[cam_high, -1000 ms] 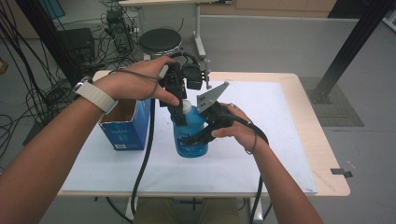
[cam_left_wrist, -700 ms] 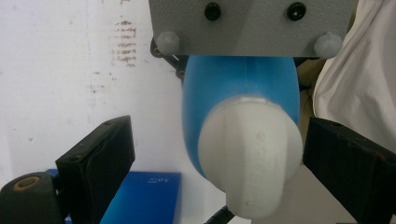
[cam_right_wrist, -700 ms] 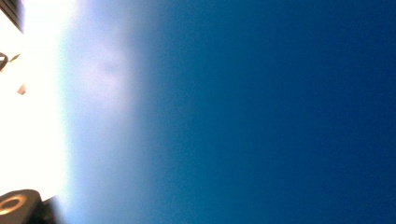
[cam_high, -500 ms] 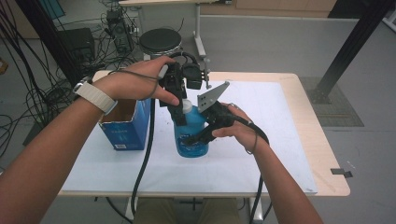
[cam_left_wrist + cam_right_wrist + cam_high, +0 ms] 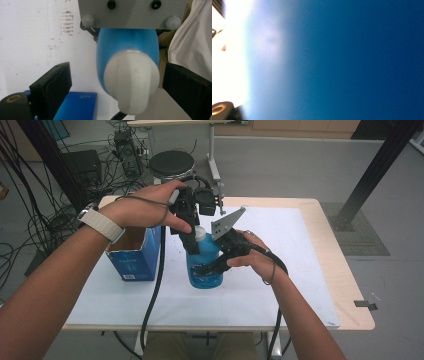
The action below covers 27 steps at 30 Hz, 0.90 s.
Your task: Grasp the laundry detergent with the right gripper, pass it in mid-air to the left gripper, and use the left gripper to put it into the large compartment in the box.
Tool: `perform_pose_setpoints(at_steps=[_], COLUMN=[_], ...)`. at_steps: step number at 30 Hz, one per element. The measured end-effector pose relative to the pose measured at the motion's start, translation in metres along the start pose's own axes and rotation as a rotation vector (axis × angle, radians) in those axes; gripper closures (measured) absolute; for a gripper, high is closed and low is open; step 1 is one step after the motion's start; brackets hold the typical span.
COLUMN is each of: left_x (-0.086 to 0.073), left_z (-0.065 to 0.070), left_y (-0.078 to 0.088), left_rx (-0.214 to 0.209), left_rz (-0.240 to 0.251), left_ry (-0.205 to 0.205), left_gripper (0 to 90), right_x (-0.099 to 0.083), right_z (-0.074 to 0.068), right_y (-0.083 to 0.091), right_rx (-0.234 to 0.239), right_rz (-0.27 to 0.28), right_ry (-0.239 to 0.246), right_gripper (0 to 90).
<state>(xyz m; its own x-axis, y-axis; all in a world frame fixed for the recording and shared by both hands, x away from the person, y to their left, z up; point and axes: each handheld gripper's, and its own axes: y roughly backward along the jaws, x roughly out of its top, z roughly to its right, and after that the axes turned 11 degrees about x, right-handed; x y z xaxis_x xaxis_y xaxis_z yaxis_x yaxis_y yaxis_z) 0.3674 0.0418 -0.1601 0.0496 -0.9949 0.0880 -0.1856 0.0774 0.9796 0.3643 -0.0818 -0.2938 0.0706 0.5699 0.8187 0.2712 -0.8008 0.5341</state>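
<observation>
From high up, I see my blue bottle [image 5: 204,267] standing upright in the middle of the bench [image 5: 300,270], on its white top. It has a white cap [image 5: 199,234]. My left tool [image 5: 190,237] comes down from above onto the cap. My right tool [image 5: 212,265] is pressed on the side of the bottle, low down, with my right hand [image 5: 252,257] behind it. A grey plate sticks up from that tool. A blue box [image 5: 134,252] stands open just to the left of the bottle. My left hand [image 5: 150,210] has a watch with a pale strap [image 5: 100,222] on the wrist. Past the far edge of the bench there is a round black stool [image 5: 172,164] and many cables on the floor.

In the left gripper view, I look down on the white cap [image 5: 131,82] and the blue bottle [image 5: 125,45] under it. My two black jaws stand one on each side of the cap. The left one is well apart from it. The right one is just beside it. So my left tool [image 5: 120,85] is open around the cap, not squeezing it. A bit of the blue box [image 5: 77,105] shows below.

In the right gripper view, the blue bottle [image 5: 349,60] is very close and blurry. My right tool is closed on the bottle.
</observation>
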Motion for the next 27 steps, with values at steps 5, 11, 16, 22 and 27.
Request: perform_pose_setpoints(at_steps=[5,11,16,22,27], left_x=[-0.0008,-0.0019,-0.0025,-0.0029,-0.0027], left_z=[0.0012,0.0022,0.0023,0.0022,0.0022], left_y=[-0.0001,0.0008,0.001,0.001,0.0011], left_rx=[0.002,0.004,0.005,0.005,0.003], left_rz=[0.002,0.002,0.004,0.007,0.008], left_ry=[0.0,0.002,0.004,0.004,0.004], left_gripper=[9.2,9.2,9.3,9.2,9.2], right_x=[0.0004,0.001,0.0017,0.0022,0.0023], right_z=[-0.0001,-0.0005,-0.0012,-0.0014,-0.0011], right_y=[-0.0007,-0.0017,-0.0017,-0.0009,-0.0004], right_rx=[-0.003,0.0,0.0,0.002,0.001], right_rz=[-0.001,-0.005,-0.006,-0.002,-0.003], right_ry=[0.005,0.007,0.008,0.012,0.008], right_gripper=[43.0,43.0,43.0,43.0,43.0])
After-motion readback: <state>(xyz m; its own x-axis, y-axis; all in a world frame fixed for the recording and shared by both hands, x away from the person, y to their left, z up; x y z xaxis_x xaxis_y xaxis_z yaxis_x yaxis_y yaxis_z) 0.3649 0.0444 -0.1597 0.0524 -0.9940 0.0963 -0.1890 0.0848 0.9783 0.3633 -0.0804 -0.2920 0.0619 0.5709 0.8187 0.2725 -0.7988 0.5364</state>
